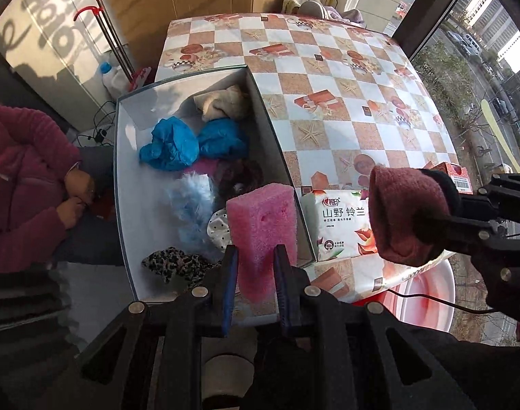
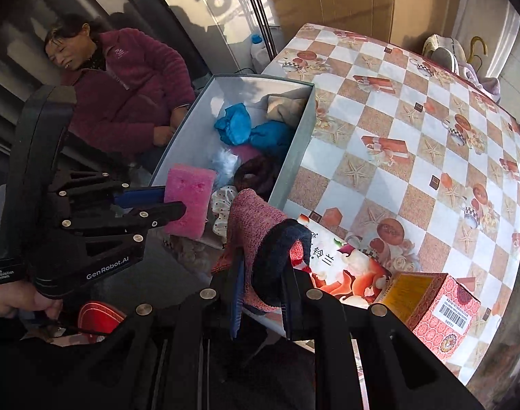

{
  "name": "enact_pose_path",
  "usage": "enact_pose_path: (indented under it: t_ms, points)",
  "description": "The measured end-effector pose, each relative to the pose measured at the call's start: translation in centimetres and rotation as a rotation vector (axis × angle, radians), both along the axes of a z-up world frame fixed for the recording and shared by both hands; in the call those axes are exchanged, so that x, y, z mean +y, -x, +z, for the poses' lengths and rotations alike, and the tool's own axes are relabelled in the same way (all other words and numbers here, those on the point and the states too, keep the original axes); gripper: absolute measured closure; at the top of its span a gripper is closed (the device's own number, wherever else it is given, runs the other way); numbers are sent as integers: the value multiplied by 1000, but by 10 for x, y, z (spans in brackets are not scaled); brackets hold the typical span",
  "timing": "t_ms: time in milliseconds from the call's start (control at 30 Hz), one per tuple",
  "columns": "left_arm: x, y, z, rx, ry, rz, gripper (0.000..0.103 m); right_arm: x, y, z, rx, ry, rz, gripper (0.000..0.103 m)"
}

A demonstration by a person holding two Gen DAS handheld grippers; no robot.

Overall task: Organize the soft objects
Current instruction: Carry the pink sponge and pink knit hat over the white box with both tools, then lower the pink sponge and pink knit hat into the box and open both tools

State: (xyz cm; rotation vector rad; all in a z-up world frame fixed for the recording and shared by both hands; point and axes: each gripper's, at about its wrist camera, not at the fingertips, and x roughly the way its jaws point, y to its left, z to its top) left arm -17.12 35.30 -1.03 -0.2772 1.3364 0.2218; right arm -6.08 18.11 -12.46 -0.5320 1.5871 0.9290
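Observation:
My left gripper (image 1: 254, 259) is shut on a pink sponge (image 1: 261, 225) and holds it above the near end of a grey open box (image 1: 130, 171). The sponge also shows in the right wrist view (image 2: 190, 201), with the left gripper (image 2: 171, 205) beside it. My right gripper (image 2: 261, 283) is shut on a pink knitted sock with a dark cuff (image 2: 256, 235), held just right of the box; it shows in the left wrist view (image 1: 406, 218). The box (image 2: 294, 157) holds blue cloths (image 1: 171, 143), a beige cloth (image 1: 225, 102), a light blue fluffy piece (image 1: 191, 208) and a leopard-print piece (image 1: 174, 263).
The box sits on a table with a checkered cloth (image 1: 345, 85). A tissue pack (image 1: 341, 225) lies right of the box, and a red-and-yellow carton (image 2: 437, 307) lies near the table edge. A seated person in a maroon jacket (image 2: 123, 82) is left of the box.

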Motion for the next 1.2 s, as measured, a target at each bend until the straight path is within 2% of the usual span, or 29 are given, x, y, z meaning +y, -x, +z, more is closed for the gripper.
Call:
enact_pose_path:
  t_ms: [400, 700, 967, 1200]
  points:
    - [42, 10, -9, -6, -6, 121, 80, 60, 3, -16, -8, -21, 89, 84]
    - [55, 26, -19, -7, 6, 232, 80, 72, 11, -27, 3, 1, 96, 84]
    - [64, 51, -23, -32, 33, 382, 80, 91, 18, -40, 0, 36, 188, 84]
    - [67, 61, -22, -43, 33, 449, 80, 103, 22, -41, 4, 20, 249, 84]
